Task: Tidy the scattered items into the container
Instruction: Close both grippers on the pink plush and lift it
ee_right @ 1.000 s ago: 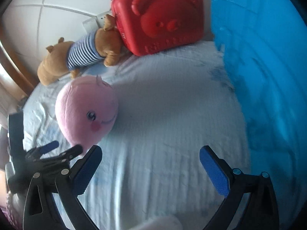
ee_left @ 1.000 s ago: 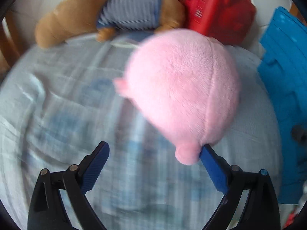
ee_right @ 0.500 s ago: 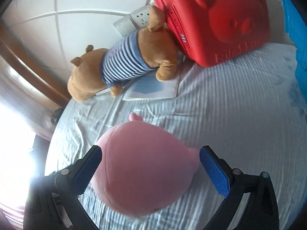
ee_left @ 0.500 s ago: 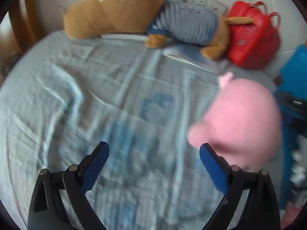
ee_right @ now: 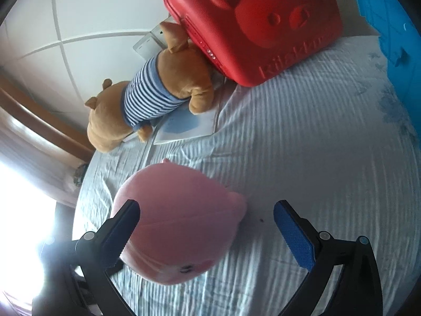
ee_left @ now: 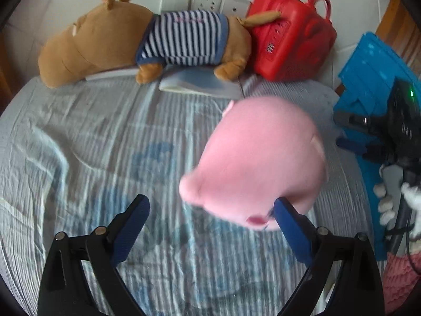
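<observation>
Over the last second the pink plush [ee_left: 259, 168] had swung from dead centre of the left view out to four o'clock and back toward the middle, lying loose on the bedsheet [ee_left: 86, 142], so it looked released or handed off, not yet in the blue container [ee_left: 368, 79] at three o'clock. The left gripper [ee_left: 210, 216] stood wide apart, empty, its right finger [ee_left: 289, 223] touching or just beside the plush. The right gripper [ee_right: 206, 221] was equally spread, holding nothing, the plush at seven o'clock against its left finger [ee_right: 123, 223].
</observation>
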`<state>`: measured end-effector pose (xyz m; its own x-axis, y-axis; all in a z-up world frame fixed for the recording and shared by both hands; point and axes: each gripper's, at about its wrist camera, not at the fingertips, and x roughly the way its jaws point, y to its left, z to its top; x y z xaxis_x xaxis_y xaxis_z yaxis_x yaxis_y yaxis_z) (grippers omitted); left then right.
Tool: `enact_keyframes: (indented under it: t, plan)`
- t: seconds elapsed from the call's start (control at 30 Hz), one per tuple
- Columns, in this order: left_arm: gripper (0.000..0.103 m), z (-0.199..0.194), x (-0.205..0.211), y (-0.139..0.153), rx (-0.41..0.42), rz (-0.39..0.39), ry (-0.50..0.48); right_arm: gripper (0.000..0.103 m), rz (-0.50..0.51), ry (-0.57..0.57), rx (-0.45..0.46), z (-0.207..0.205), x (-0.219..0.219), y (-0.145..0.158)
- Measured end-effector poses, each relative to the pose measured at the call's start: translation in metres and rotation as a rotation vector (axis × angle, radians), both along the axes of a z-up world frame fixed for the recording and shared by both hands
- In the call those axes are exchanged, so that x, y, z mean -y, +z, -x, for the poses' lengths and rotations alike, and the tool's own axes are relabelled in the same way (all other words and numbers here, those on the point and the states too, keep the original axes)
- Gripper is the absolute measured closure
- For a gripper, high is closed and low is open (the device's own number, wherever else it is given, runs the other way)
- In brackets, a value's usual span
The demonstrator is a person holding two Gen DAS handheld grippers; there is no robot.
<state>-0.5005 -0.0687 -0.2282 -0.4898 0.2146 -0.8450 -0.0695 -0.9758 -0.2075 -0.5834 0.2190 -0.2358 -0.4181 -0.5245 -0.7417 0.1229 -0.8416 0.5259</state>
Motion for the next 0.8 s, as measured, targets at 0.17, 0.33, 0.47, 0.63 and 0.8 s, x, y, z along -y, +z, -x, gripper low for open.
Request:
enact_keyframes:
  t: [0.17,0.33,0.47,0.63,0.8]
  plan:
    - [0.001,0.006,0.006,-0.007,0.013,-0.058,0.002,0.0,0.067,0.018,0.039,-0.002,-0.004,-0.011]
    - [0.0,0.015,0.0,-0.018,0.025,-0.143,-0.043,0.0,0.167,0.048,0.1,0.0,0.005,-0.03]
    - [0.0,0.023,-0.008,-0.027,0.034,-0.193,-0.083,0.0,0.249,0.045,0.152,0.004,0.008,-0.047]
    - [0.0,0.032,-0.027,-0.04,0.059,-0.269,-0.162,0.0,0.312,0.033,0.18,0.008,0.005,-0.057]
    - [0.0,0.029,-0.058,-0.045,0.028,-0.193,-0.215,0.0,0.348,0.079,0.205,0.009,0.014,-0.069]
